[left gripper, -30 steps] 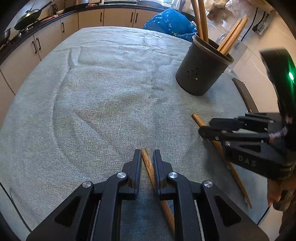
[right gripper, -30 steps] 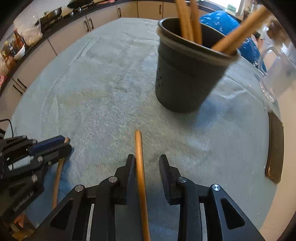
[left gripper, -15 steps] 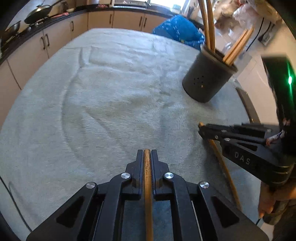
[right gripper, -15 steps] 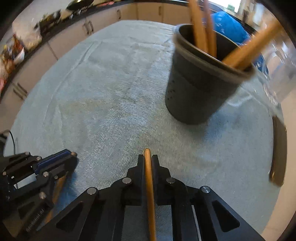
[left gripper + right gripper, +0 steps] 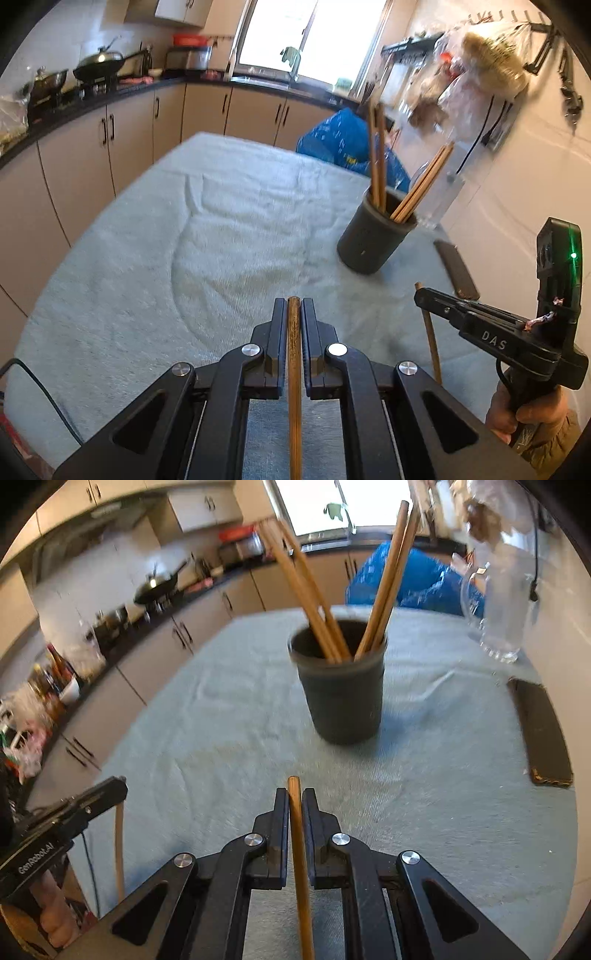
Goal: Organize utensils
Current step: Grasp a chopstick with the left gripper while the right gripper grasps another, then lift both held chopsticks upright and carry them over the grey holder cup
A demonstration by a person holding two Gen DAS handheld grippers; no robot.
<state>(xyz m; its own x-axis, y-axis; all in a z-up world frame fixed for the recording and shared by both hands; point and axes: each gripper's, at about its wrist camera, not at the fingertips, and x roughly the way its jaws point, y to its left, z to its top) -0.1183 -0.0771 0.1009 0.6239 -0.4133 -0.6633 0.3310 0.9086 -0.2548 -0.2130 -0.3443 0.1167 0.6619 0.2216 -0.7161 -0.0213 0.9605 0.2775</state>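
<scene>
now chopstick [image 5: 293, 354] clamped between fingers [image 5: 277, 332]

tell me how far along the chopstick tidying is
Done: four chopsticks already stand in the dark holder. In hand: the left gripper and right gripper are each shut on one chopstick. Left: dropping both into the holder; no others show on the cloth.

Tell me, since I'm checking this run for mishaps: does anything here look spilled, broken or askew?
Nothing stands out. The dark utensil holder stands upright on the grey cloth, chopsticks leaning inside it. The left gripper and right gripper are each shut on one chopstick, gripped lengthwise. No spill or breakage shows.
</scene>
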